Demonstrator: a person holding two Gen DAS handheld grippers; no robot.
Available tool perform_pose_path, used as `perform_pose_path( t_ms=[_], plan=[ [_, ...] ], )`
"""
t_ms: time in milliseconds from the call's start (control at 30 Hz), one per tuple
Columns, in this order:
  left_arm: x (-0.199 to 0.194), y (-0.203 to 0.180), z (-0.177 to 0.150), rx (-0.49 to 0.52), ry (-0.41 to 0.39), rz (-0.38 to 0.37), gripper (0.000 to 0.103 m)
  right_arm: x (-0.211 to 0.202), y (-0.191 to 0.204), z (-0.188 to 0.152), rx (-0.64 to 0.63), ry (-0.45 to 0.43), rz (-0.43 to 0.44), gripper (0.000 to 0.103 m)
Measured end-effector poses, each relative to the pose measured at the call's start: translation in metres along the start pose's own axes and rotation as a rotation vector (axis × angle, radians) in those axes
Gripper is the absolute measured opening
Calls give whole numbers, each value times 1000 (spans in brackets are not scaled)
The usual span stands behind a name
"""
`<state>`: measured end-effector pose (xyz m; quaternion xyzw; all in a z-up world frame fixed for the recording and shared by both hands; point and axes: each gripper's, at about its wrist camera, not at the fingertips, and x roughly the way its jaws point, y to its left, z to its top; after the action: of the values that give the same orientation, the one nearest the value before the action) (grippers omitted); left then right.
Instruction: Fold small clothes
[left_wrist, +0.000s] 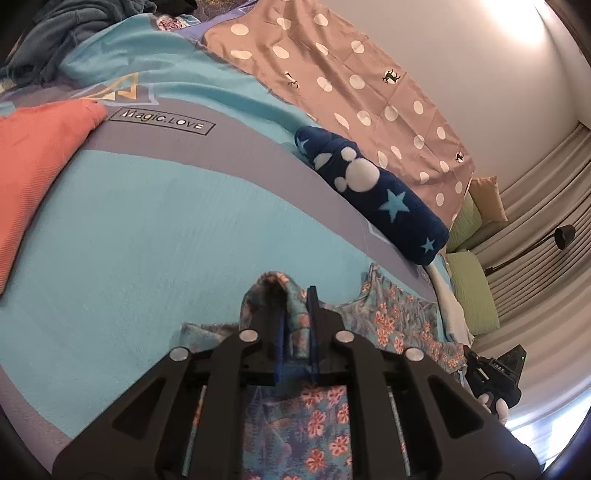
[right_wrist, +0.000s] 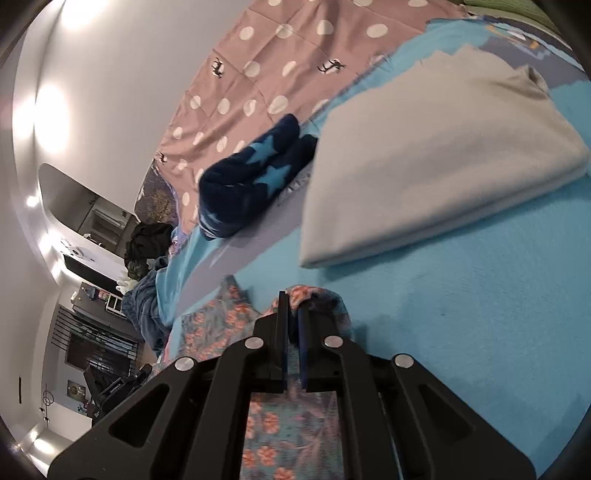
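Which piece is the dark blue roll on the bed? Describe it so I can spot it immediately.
Start at the turquoise bedspread and follow its far edge to where the brown polka-dot sheet begins. The navy fleece roll lies along that seam. It alone is dark and plush, with light blue stars and a white mouse-head shape; the floral garment in the grippers is thin and patterned with orange flowers.

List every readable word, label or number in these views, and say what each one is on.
"Magic.LOVE": in a dark outlined box printed on the turquoise bedspread, left wrist view.
White letters on the other gripper, left wrist view: too small to read.
Right wrist view: no readable text.
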<state>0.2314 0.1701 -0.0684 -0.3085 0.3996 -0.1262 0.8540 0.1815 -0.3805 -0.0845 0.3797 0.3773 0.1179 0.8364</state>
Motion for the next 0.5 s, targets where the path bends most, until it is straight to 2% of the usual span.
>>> perform_pose_path(
  t_ms=[67,133,200,233,267,467,500],
  plan=[
    [-4,0,-1,7,-2,-6,16,-2,-2,-1,9,5,13,6],
    [-8,-2,-3,11,1,-15,29,-5,0,-2,5,9,21,7],
    [-12,-5,-6,13,5,-34,33,-7,4,-5,-4,16,22,11],
    [-13,-7,-8,16,8,-42,35,-8,5,-6,-5,24,26,16],
    [-15,-9,-10,23,12,-47,36,-10,7,-6,-5,29,29,20],
    [-20,-10,-17,46,28,-36,37,-17,18,-18,-70,68,-17,21],
    [-19,-9,-17,44,29,-35,27,-17,18,-21,-80,77,-24,21]
  ],
)
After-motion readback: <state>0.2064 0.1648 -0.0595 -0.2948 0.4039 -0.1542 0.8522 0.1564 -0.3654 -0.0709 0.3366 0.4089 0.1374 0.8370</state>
